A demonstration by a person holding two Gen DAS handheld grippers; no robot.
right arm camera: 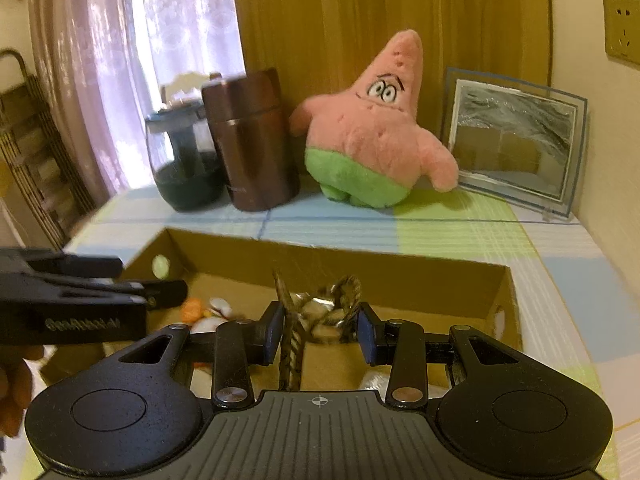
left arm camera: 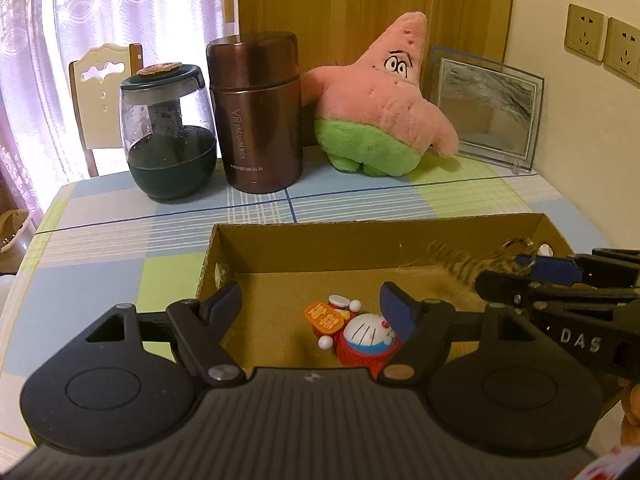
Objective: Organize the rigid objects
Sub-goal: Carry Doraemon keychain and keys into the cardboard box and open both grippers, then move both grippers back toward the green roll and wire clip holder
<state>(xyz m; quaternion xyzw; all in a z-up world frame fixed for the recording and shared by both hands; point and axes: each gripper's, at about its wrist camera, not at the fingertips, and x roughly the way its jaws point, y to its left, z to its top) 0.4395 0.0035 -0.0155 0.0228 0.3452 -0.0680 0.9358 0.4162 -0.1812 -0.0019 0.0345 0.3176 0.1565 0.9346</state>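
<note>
An open cardboard box [left arm camera: 360, 225] [right arm camera: 320, 251] sits on the checked tablecloth. On its floor lies a small Doraemon figurine [left arm camera: 366, 340] in red, on its back beside an orange sign, and it shows blurred in the right wrist view [right arm camera: 212, 316]. My left gripper [left arm camera: 310, 298] [right arm camera: 152, 280] hangs open over the box; its right blue pad is close above the figurine's head and does not press it. My right gripper [right arm camera: 320, 316] [left arm camera: 532, 276] is shut on a brown striped toy [right arm camera: 320, 308] [left arm camera: 460, 264] with a metal ring, held over the box's right part.
Along the back of the table stand a glass teapot [left arm camera: 168, 132], a brown vacuum flask [left arm camera: 258, 116], a pink starfish plush [left arm camera: 380, 100] and a glass picture frame [left arm camera: 486, 112]. A chair [left arm camera: 100, 80] stands behind the table, and the wall with sockets [left arm camera: 584, 32] is at the right.
</note>
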